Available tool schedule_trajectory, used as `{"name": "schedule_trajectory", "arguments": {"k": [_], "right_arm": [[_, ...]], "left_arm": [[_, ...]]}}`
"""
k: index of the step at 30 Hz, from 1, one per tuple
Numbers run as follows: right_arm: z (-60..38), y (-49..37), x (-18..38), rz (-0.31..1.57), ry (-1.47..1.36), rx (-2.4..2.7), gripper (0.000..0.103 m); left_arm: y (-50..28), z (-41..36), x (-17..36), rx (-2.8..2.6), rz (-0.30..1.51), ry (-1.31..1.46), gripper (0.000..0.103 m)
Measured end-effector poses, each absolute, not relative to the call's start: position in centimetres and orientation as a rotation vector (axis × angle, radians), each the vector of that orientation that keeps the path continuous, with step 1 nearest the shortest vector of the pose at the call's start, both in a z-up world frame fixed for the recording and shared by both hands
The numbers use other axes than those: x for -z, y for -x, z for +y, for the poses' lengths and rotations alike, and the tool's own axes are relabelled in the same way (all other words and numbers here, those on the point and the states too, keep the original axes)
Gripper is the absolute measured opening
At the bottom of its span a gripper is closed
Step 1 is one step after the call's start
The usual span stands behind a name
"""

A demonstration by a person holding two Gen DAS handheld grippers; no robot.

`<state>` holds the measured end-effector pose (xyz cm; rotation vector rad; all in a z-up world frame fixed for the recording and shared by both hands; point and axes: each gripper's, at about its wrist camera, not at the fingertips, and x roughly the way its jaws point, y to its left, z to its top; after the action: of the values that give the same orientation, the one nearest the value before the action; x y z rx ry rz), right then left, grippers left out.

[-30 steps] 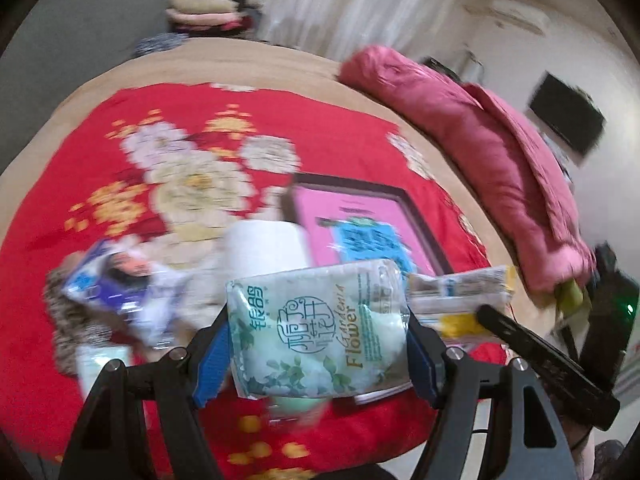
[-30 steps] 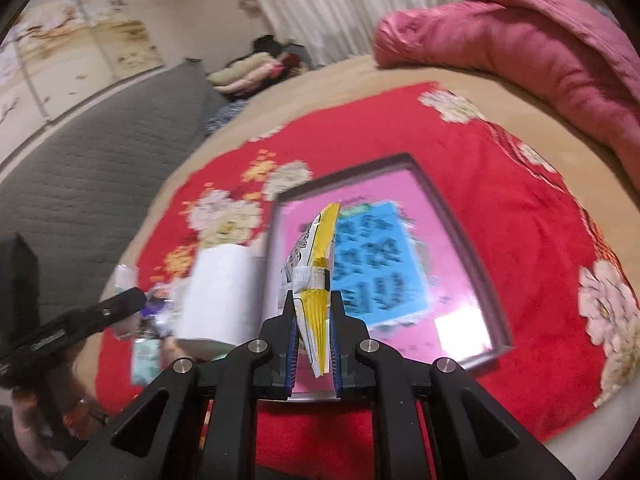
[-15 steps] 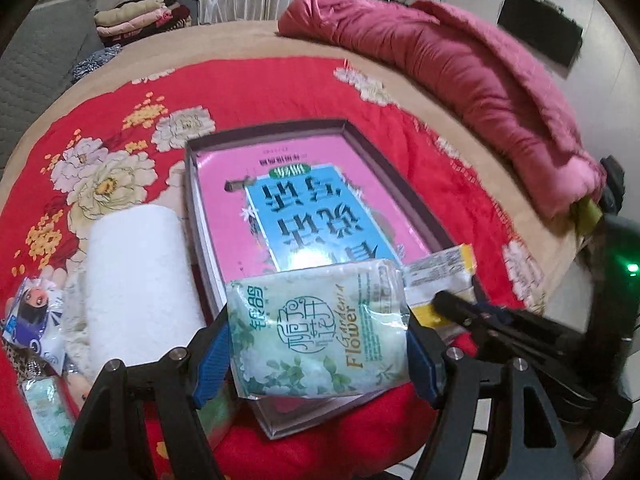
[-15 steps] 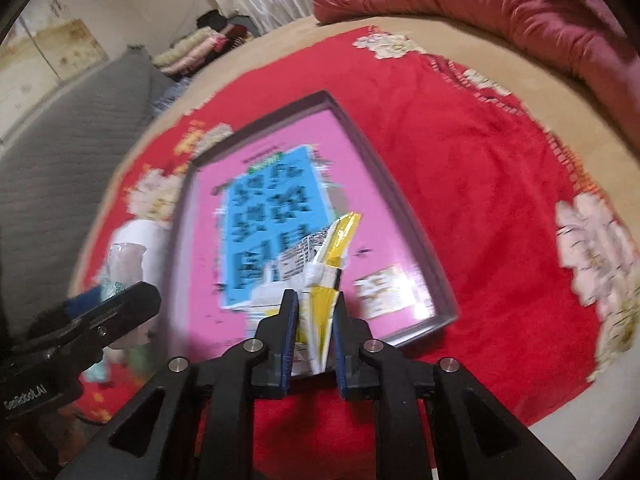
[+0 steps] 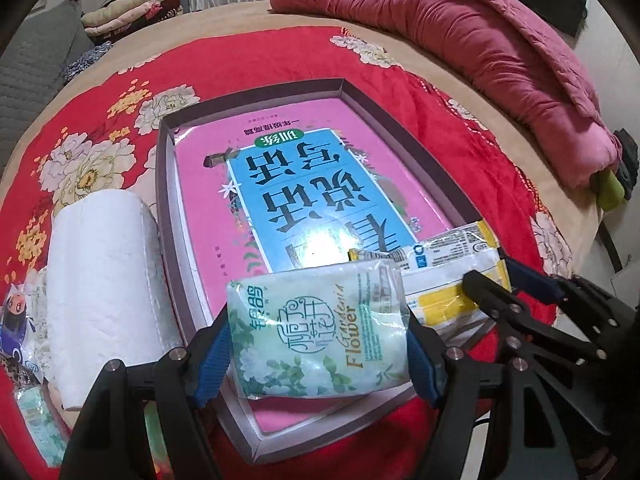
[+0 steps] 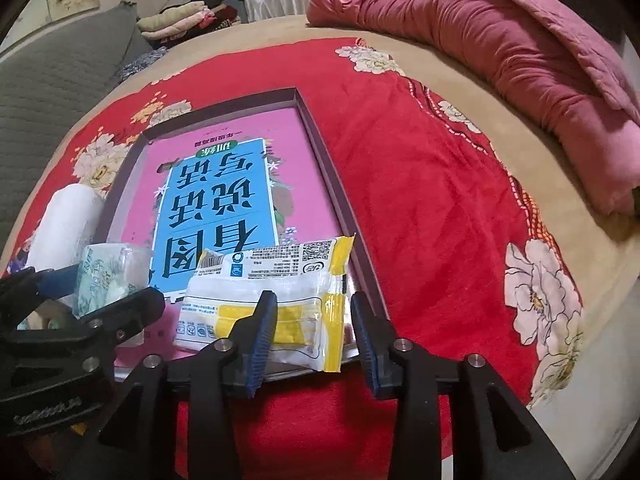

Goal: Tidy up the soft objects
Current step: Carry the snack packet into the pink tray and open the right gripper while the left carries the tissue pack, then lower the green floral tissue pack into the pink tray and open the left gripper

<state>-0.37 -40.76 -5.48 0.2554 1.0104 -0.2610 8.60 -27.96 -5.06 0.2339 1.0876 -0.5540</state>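
Note:
My left gripper is shut on a pale green tissue pack printed "Gardenia Flower", held over the near end of a shallow dark-rimmed box lined with a pink and blue book cover. My right gripper is open, its jaws apart on either side of a white and yellow tissue pack that lies flat in the box's near right corner. The same pack shows in the left wrist view, beside the right gripper. The green pack also shows in the right wrist view.
A white paper roll lies left of the box on the red flowered blanket. Small packets lie at the far left. A rolled pink quilt lies along the bed's far right. The bed edge is near at right.
Both grippers moved forward over the box. The right gripper turned, laid the yellow pack flat in the box and opened off it. The left gripper still holds the green pack.

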Motion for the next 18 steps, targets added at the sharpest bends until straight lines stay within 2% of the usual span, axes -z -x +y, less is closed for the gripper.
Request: {"name": "schedule_trajectory", "arguments": {"k": [4,6,7,18], "right_arm": [[-40.8,1.0,4.7,0.986,-0.240,0.260,0.052],[-40.9,1.4,4.0,0.965,-0.232,0.264,0.062],[-41.0,1.7,3.5,0.949,-0.231,0.272,0.064],[-41.0,3.2,2.4,0.937,-0.223,0.298,0.073]], "left_arm": [[-8.9,-28.0,5.3,0.544,1.092,-0.233,0.074],[-9.0,-27.8,5.4,0.535,1.093,-0.232,0.074],[-9.1,-27.8,5.4,0.529,1.092,-0.234,0.074],[-8.7,-28.2,6.3,0.490,1.098,-0.275,0.075]]}}
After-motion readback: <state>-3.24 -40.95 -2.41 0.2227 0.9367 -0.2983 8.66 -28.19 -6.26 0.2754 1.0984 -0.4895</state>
